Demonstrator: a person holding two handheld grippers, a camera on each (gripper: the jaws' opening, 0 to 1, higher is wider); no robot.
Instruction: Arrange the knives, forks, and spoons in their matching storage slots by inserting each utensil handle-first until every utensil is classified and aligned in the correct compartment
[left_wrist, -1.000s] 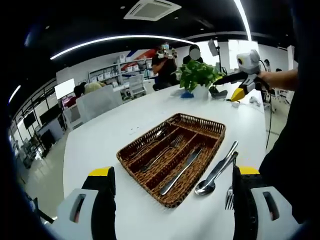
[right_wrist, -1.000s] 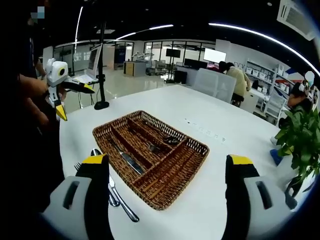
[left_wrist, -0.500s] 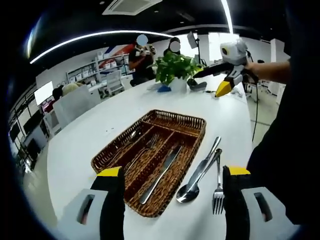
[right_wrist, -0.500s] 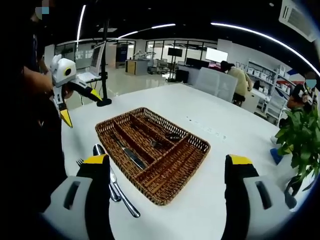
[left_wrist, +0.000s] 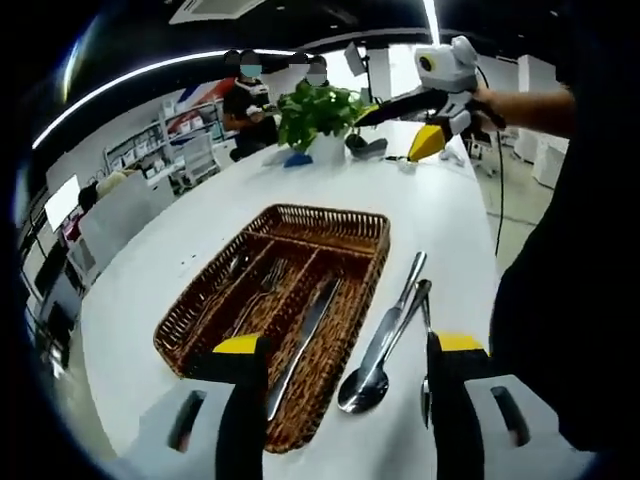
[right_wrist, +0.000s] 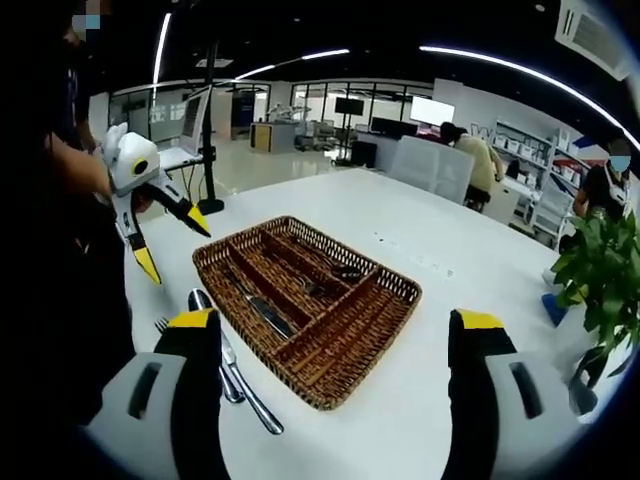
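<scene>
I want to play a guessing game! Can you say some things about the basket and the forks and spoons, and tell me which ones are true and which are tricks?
1. The wicker basket sits on a white table. True.
2. All the utensils are in the basket. False: a loose knife, spoon and fork lie on the table beside it.
3. The left gripper is holding a spoon. False: its jaws are open and empty.
4. A green plant stands on the table beyond the basket. True.
5. The right gripper is shut. False: its jaws stand wide apart.
</scene>
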